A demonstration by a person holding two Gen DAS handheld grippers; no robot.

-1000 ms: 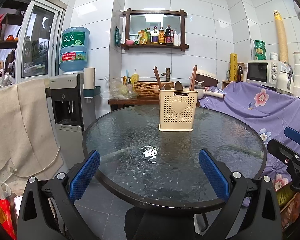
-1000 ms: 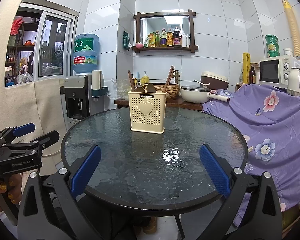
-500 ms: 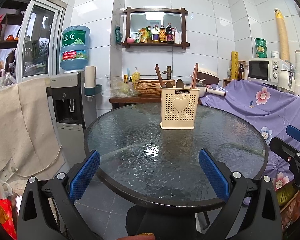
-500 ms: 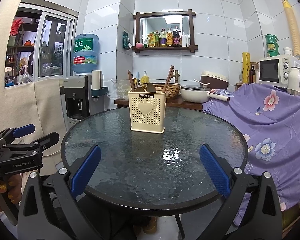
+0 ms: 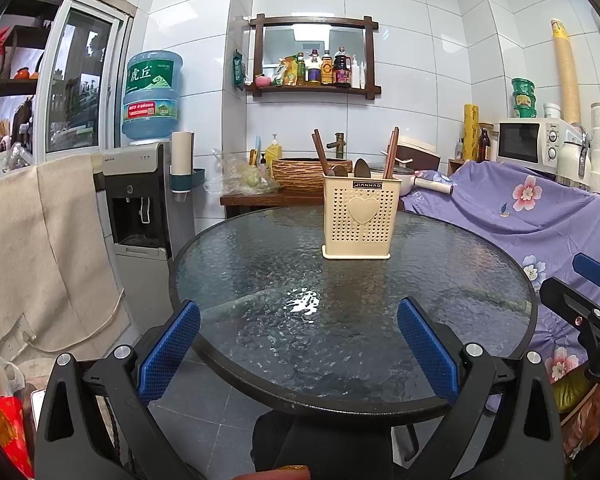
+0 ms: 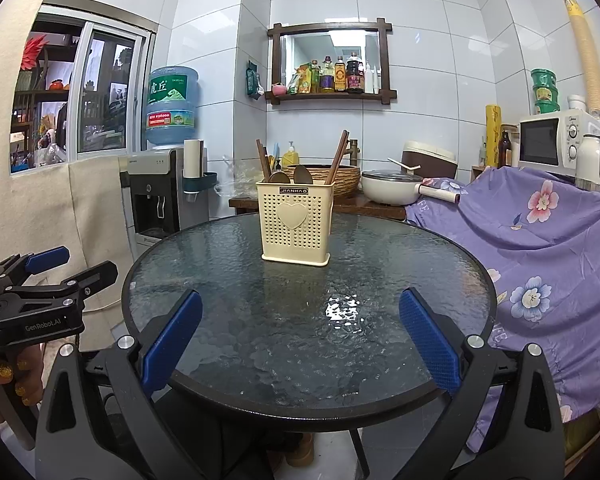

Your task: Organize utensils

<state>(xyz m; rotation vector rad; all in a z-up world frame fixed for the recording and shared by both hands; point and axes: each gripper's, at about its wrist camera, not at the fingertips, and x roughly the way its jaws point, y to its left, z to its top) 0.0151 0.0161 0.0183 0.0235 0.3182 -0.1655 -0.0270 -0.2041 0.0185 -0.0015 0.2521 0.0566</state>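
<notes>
Holding: both tools empty, short of the near edge of the round dark textured-glass table (image 5: 260, 264)
Change: left wrist view has eased a little closer and lower over the last second, so the holder sits larger in it; right wrist view has barely shifted. Nothing on the table has moved.
Meaning: judged as approach or idle, no utensil yet touched; sorting either not begun or already finished, cannot tell which.
Left gripper (image 5: 299, 347): blue-padded jaws spread wide, nothing between them.
Right gripper (image 6: 300, 336): blue-padded jaws spread wide, nothing between them.
Task thing: cream perforated plastic utensil holder with a heart on its front (image 6: 296, 224), upright, towards the far edge of the table, well apart from both grippers.
Count, holder: one.
Count, brown wooden chopsticks (image 6: 337, 157): two leaning bunches, one at each end of the holder; sticks per bunch too fine to tell.
Count, dark wooden spoon bowls (image 6: 302, 174): two showing above the rim in the right wrist view.
Count, loose utensils on the glass: none seen.
</notes>
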